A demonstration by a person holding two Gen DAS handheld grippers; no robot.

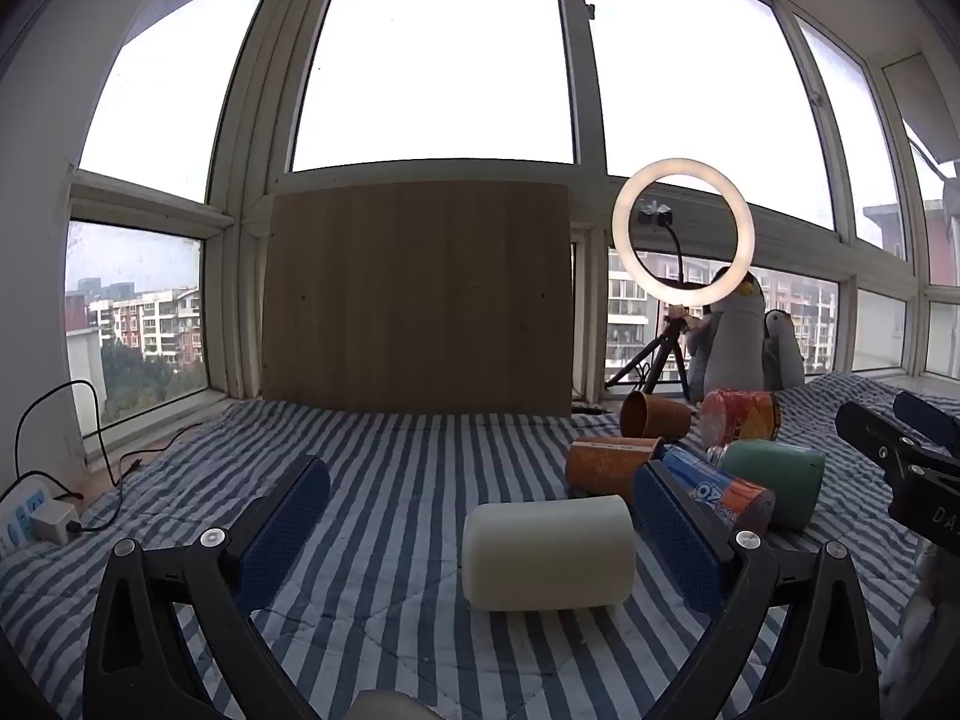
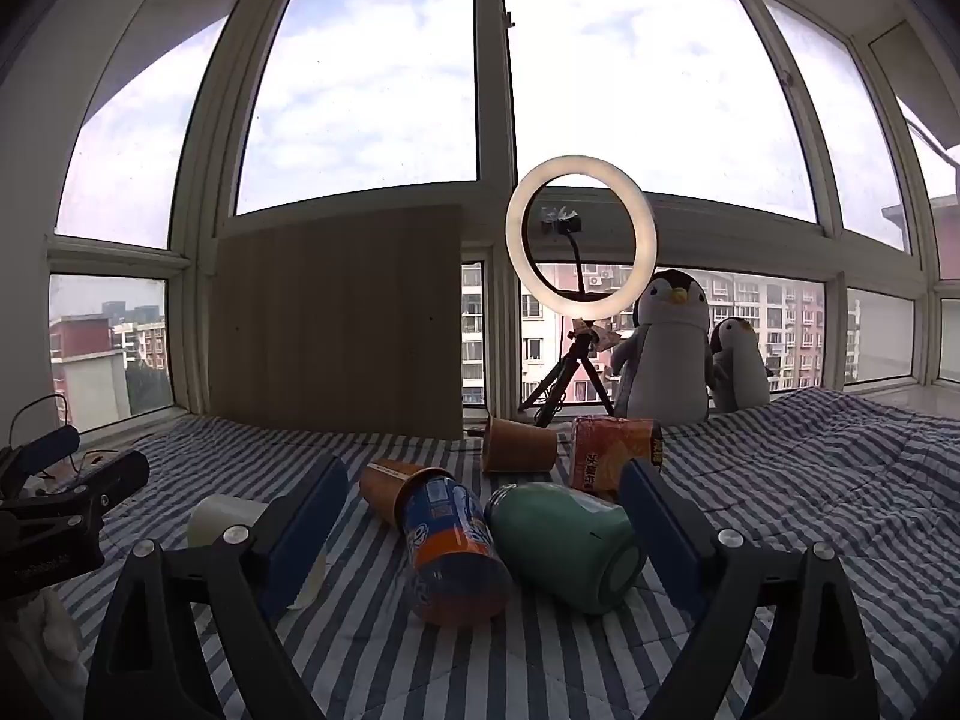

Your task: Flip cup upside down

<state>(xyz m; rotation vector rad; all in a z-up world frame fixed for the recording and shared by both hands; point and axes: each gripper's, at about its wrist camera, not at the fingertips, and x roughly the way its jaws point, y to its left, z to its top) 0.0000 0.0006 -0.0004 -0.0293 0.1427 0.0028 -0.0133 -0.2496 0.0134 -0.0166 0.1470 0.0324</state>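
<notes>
A cream cup (image 1: 547,552) lies on its side on the striped quilt, between the open fingers of my left gripper (image 1: 480,516) and touching neither. In the right wrist view the cream cup (image 2: 225,519) is partly hidden behind my left finger. My right gripper (image 2: 483,510) is open, with a green cup (image 2: 564,546) and a blue-orange can (image 2: 450,552) lying on their sides between its fingers. Two brown paper cups (image 2: 396,489) (image 2: 519,447) also lie on their sides. The right gripper (image 1: 900,456) shows at the right edge of the left wrist view.
An orange snack pack (image 2: 615,453) lies behind the green cup. A ring light on a tripod (image 2: 581,240), two plush penguins (image 2: 666,348) and a wooden board (image 2: 339,318) stand by the windows. A power strip with cable (image 1: 36,510) lies at far left.
</notes>
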